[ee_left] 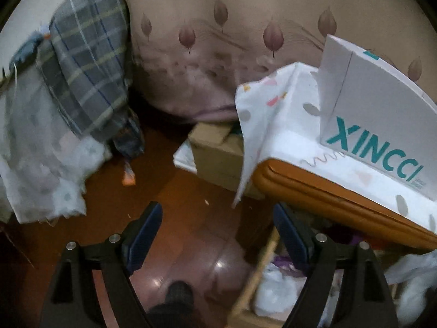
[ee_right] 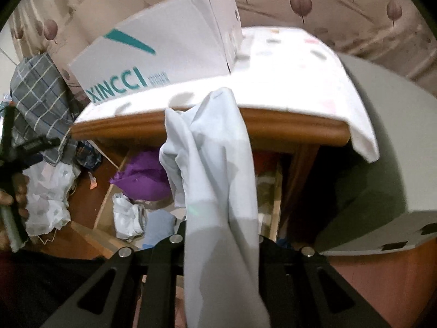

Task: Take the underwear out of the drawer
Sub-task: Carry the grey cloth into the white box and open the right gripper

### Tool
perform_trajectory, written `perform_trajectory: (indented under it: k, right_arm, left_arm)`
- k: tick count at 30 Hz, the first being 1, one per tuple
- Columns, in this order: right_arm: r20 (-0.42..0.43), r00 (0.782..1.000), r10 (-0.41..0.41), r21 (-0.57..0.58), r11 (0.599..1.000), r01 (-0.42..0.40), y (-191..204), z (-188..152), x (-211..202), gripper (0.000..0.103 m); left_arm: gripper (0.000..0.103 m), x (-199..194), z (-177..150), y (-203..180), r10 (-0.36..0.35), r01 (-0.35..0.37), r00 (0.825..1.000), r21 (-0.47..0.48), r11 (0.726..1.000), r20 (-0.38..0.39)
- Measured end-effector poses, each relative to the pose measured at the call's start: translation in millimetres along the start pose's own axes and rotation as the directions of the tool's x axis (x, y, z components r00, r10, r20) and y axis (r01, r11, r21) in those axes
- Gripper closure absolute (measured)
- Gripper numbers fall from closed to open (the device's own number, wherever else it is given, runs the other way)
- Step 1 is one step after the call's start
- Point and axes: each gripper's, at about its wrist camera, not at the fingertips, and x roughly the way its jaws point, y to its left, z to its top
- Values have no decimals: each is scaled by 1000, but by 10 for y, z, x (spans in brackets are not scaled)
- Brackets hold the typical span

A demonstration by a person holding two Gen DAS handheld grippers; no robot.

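Observation:
My right gripper (ee_right: pixel 220 235) is shut on a pale blue-white piece of underwear (ee_right: pixel 210 158), which hangs up in front of the camera above the open wooden drawer (ee_right: pixel 105 207). The drawer holds a purple garment (ee_right: pixel 144 177), a white crumpled item (ee_right: pixel 128 217) and a blue one (ee_right: pixel 159 228). My left gripper (ee_left: pixel 215 218) is open and empty, over the brown floor beside the drawer's left edge (ee_left: pixel 262 262); its fingers (ee_left: pixel 144 235) stand wide apart. The left gripper also shows at the left edge of the right wrist view (ee_right: pixel 16 150), held by a hand.
The wooden cabinet top (ee_right: pixel 207 124) carries a white dotted cloth (ee_right: pixel 286 73) and a white XINCCI box (ee_right: pixel 153 52). A plaid cloth (ee_left: pixel 90 63) and white bags (ee_left: pixel 41 164) lie left. A cardboard box (ee_left: pixel 218 153) stands behind. A grey lid (ee_right: pixel 382 164) is to the right.

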Motion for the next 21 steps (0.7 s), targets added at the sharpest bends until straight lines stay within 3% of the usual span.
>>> perform_trajectory:
  k: [5, 9, 14, 21]
  right_arm:
    - [56, 998, -12, -31, 999, 14, 135, 208, -426, 88]
    - [134, 991, -8, -53, 998, 15, 267, 489, -815, 88]
    - [229, 973, -6, -77, 997, 25, 408, 1012, -1188, 88]
    - [314, 949, -16, -97, 994, 48, 605, 1872, -1317, 88]
  left_arm:
    - [19, -27, 1, 20, -68, 67, 997, -19, 998, -24]
    - [19, -54, -9, -9, -65, 64, 998, -9, 998, -17]
    - [19, -53, -4, -21, -73, 73, 997, -15, 997, -24]
    - [18, -30, 29, 54, -77, 76, 996, -47, 996, -35]
